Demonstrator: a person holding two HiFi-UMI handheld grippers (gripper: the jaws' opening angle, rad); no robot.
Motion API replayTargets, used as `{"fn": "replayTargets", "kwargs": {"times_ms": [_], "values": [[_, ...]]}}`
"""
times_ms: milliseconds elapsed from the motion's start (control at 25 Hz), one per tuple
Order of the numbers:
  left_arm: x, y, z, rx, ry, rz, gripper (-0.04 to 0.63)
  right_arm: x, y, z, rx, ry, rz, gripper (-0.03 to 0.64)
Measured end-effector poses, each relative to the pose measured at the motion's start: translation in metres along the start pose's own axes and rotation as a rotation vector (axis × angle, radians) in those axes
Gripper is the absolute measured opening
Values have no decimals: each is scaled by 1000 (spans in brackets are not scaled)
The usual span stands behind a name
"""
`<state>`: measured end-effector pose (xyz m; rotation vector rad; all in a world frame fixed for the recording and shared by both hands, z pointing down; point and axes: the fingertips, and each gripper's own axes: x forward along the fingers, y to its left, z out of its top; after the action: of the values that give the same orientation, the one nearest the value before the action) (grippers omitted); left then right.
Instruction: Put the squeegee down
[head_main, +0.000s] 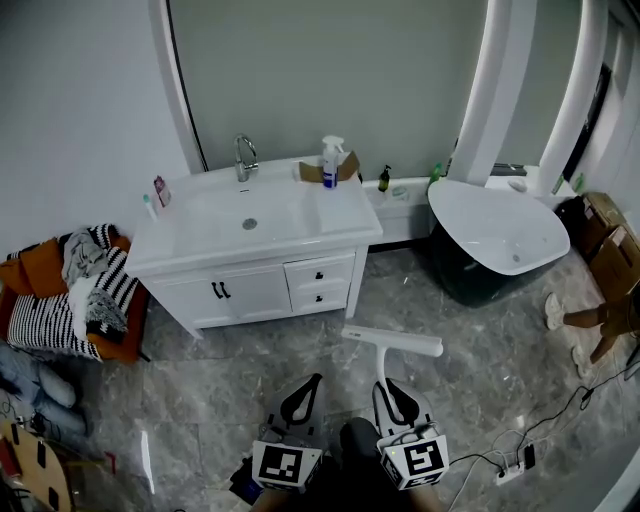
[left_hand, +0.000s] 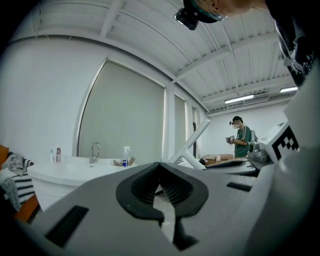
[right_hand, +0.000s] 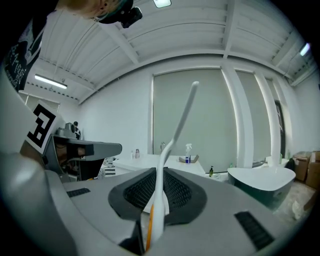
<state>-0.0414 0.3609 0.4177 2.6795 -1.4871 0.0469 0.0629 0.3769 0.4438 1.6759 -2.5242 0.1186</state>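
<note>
A white squeegee (head_main: 391, 342) is held upright above the grey marble floor, its T-shaped blade in front of the vanity drawers. My right gripper (head_main: 385, 383) is shut on its handle; in the right gripper view the white handle (right_hand: 172, 145) rises from between the closed jaws. My left gripper (head_main: 312, 380) hangs just left of it, shut with nothing in it. In the left gripper view the squeegee (left_hand: 193, 143) shows beyond my left gripper (left_hand: 160, 165).
A white vanity (head_main: 250, 235) with tap (head_main: 243, 157), spray bottle (head_main: 329, 162) and small bottles stands ahead. A white basin on a dark base (head_main: 495, 235) is at right. Cushions (head_main: 70, 295) lie at left. Cables and a power strip (head_main: 515, 465) lie on the floor. A person (left_hand: 242, 140) stands far right.
</note>
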Motion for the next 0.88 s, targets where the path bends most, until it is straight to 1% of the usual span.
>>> {"fn": "replayTargets", "kwargs": {"times_ms": [80, 120, 200, 320, 440, 600, 680, 800, 880], "values": [[9, -2, 9, -2, -45, -5, 5, 6, -3, 10, 8, -35, 7, 55], [13, -3, 11, -5, -55, -10, 5, 9, -5, 13, 17, -46, 11, 55], [21, -4, 11, -7, -59, -16, 5, 15, -12, 13, 32, -34, 7, 55], [34, 1, 12, 1, -47, -12, 5, 27, -22, 8, 39, -15, 7, 55], [51, 7, 11, 25, -24, -2, 5, 45, -32, 5, 49, -7, 30, 55], [84, 19, 11, 11, -9, 11, 5, 77, -50, 6, 73, 4, 60, 55], [101, 27, 12, -13, -25, 37, 5, 93, -60, 5, 85, 11, 77, 55], [127, 31, 7, -19, 8, 42, 5, 115, -77, 2, 99, 25, 98, 55], [142, 32, 6, -24, 13, 43, 5, 126, -88, 3, 106, 28, 103, 55]]}}
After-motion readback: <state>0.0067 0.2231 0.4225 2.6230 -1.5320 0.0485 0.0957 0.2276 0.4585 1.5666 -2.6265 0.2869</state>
